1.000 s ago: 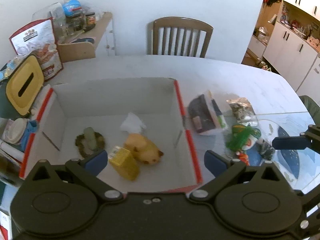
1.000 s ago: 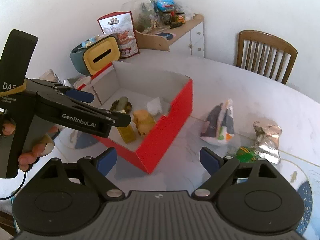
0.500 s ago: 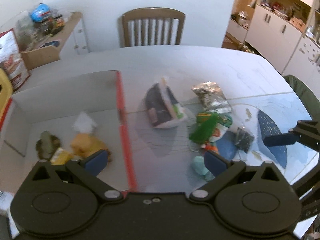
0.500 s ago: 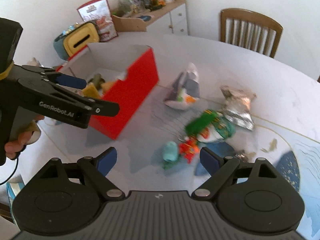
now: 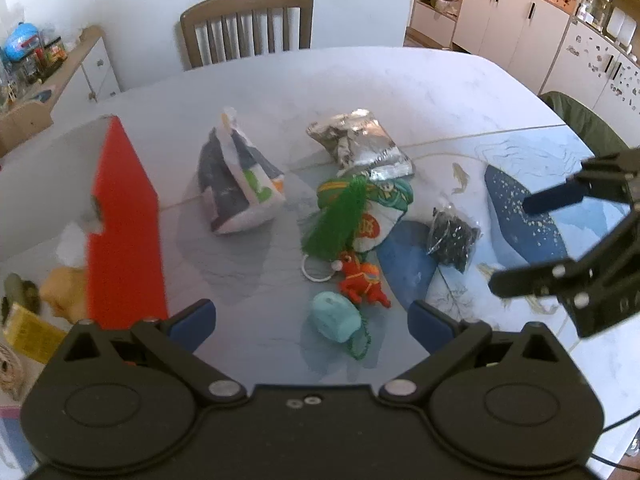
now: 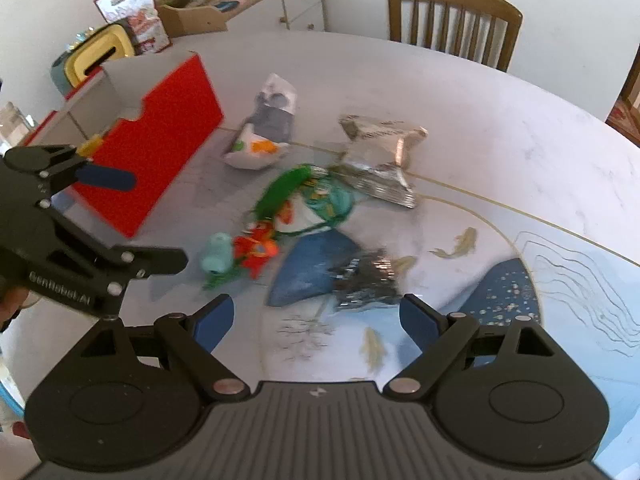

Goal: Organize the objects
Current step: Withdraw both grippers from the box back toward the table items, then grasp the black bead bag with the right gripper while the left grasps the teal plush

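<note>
Both tools, left tool (image 5: 311,317) and right tool (image 6: 316,317), spread wide and empty over the counter (image 5: 400,92); that teal squishy toy (image 5: 335,317) looks soft and light, so pinch across its middle.

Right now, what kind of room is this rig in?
Most likely a home dining area beside a kitchen: a wooden dining chair at a marble-look table, white kitchen cabinets through the doorway, and a cluttered sideboard.
</note>
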